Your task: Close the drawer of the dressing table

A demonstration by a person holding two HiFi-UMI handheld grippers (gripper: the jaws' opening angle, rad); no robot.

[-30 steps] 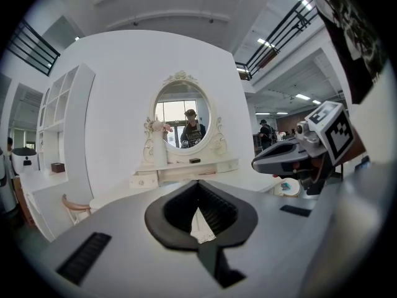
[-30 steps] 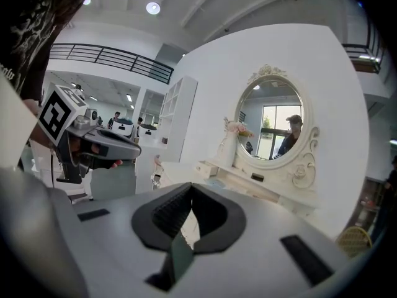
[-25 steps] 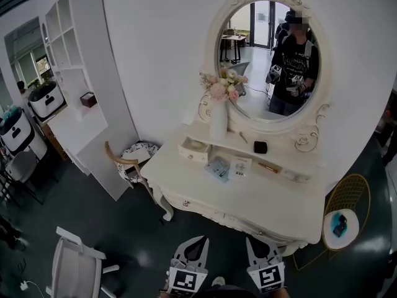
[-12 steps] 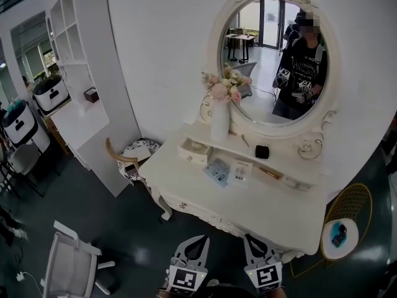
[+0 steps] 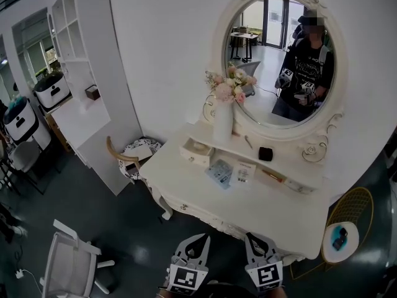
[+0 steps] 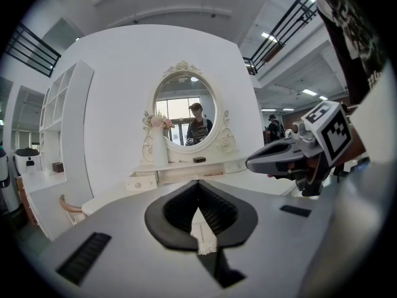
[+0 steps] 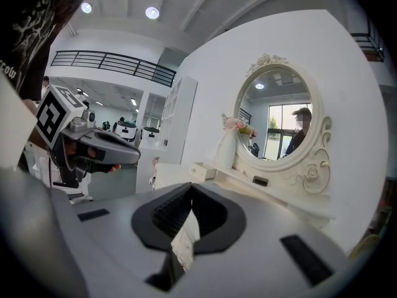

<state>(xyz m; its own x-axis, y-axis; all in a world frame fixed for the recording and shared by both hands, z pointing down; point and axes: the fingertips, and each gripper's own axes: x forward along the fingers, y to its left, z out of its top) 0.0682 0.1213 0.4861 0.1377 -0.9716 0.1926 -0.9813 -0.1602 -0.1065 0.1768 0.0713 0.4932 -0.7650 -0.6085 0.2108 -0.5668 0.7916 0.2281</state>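
Note:
The white dressing table (image 5: 260, 211) stands against the wall under an oval mirror (image 5: 280, 61). A small drawer (image 5: 194, 151) at the left end of its raised shelf is pulled out; it also shows as the drawer (image 6: 141, 182) and the drawer (image 7: 201, 171) in the two gripper views. My left gripper (image 5: 201, 236) and right gripper (image 5: 253, 236) are side by side at the bottom edge, short of the table's front and well away from the drawer. The left gripper (image 6: 198, 182) and right gripper (image 7: 191, 185) are both shut, with nothing between the jaws.
A vase of flowers (image 5: 223, 120), a black box (image 5: 265, 154) and packets (image 5: 219, 171) sit on the table. A low stool (image 5: 133, 157) is at its left, a white chair (image 5: 71, 266) nearer me, a round side table (image 5: 340, 236) at right, and shelving (image 5: 74, 61) at left.
The head view has shifted a little, so the dressing table and mirror sit slightly further right. Both grippers stay low, side by side and shut.

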